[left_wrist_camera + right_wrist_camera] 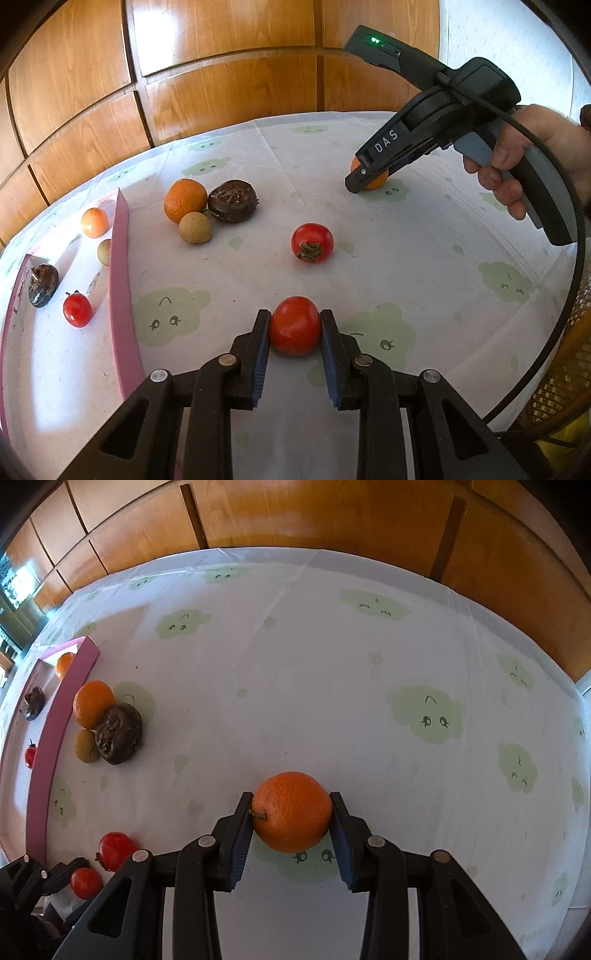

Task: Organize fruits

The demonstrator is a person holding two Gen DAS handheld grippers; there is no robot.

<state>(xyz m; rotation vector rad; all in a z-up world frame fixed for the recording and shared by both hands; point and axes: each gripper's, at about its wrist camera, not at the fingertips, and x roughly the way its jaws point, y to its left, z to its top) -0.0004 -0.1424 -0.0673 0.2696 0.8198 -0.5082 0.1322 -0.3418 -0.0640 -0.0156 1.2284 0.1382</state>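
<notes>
Left wrist view: a tomato (pixel 294 325) is clamped between the narrowly set jaws of the left tongs (pixel 294 328), low over the tablecloth (pixel 406 236). The pink tray (pixel 120 258) lies to the left, nearer this hand.

Right wrist view: an orange (pixel 292 811) is bracketed by the right tongs (pixel 292 814), both pads apparently touching it, on the cloth. The tray is seen far left, well apart.

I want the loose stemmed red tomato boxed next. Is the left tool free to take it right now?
Probably not yet: the left tool is already shut on another round red tomato. The stemmed red tomato lies unobstructed on the tablecloth just beyond.
</notes>
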